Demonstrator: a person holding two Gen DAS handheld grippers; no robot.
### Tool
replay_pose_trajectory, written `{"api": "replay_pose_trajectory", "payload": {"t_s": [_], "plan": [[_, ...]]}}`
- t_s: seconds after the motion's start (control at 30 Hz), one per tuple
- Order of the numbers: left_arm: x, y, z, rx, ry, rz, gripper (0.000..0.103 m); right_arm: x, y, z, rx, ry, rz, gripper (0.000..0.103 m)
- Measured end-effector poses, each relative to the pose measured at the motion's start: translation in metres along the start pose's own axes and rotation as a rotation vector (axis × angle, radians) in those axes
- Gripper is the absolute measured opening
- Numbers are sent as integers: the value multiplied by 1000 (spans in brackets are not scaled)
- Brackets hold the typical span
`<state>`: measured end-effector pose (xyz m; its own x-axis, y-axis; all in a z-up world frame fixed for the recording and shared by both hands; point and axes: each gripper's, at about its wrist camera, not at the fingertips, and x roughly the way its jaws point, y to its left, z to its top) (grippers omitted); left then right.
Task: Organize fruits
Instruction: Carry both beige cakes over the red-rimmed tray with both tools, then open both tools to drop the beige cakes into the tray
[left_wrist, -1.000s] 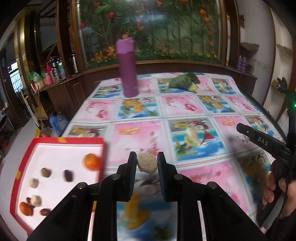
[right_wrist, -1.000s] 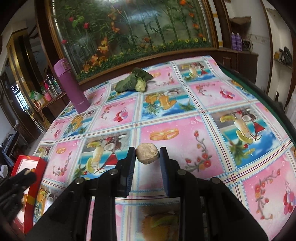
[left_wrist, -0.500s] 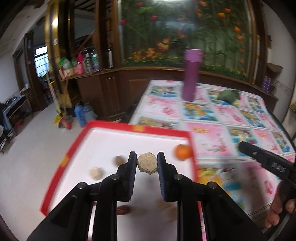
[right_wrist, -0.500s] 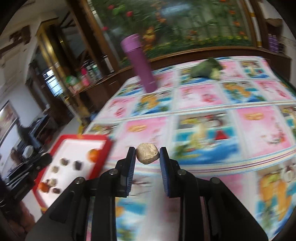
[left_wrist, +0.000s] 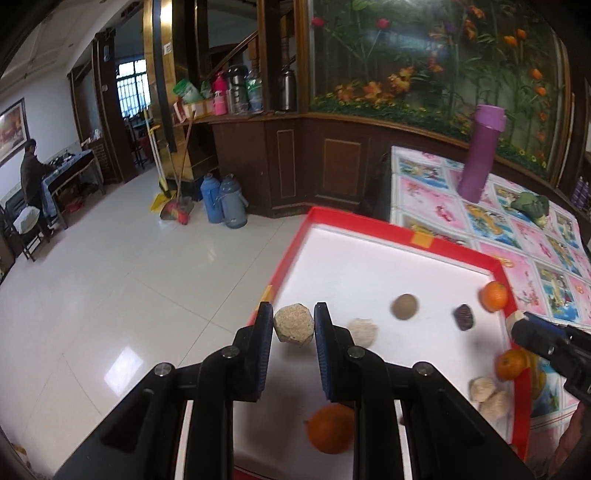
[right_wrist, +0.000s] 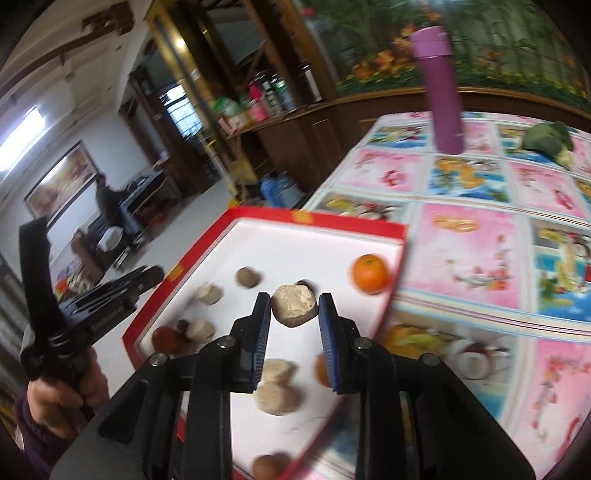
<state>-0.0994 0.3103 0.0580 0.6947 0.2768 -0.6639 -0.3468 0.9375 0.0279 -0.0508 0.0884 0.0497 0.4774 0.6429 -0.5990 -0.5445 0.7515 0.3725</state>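
both tools are clenched, each on a pale beige faceted lump: the left tool (left_wrist: 293, 326) grips one lump (left_wrist: 293, 329) above the tray's left rim, the right tool (right_wrist: 294, 314) grips another lump (right_wrist: 294, 305) over the middle of the tray. below them the red-rimmed white tray (right_wrist: 334, 226) sits at the tabletop's (right_wrist: 476, 254) left edge, overhanging it, and carries oranges (right_wrist: 369, 273), brown fruits (right_wrist: 247, 277) and more pale lumps (right_wrist: 208, 293). farther back on the patterned cloth stand a purple bottle (right_wrist: 441, 88) and a green vegetable (right_wrist: 550, 142).
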Motion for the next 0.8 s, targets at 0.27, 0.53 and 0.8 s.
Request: {"api": "replay_pose_trajectory", "payload": {"t_s": [0.27, 0.53, 0.8], "plan": [[12, -3, 6, 33, 23, -5, 21, 45, 32, 3, -59, 103, 60, 29], [36, 2, 4, 31, 109, -10, 21, 75, 45, -3, -110, 210, 24, 29], [43, -2, -4, 54, 158, -10, 21, 81, 43, -3, -96, 248, -24, 29]]}}
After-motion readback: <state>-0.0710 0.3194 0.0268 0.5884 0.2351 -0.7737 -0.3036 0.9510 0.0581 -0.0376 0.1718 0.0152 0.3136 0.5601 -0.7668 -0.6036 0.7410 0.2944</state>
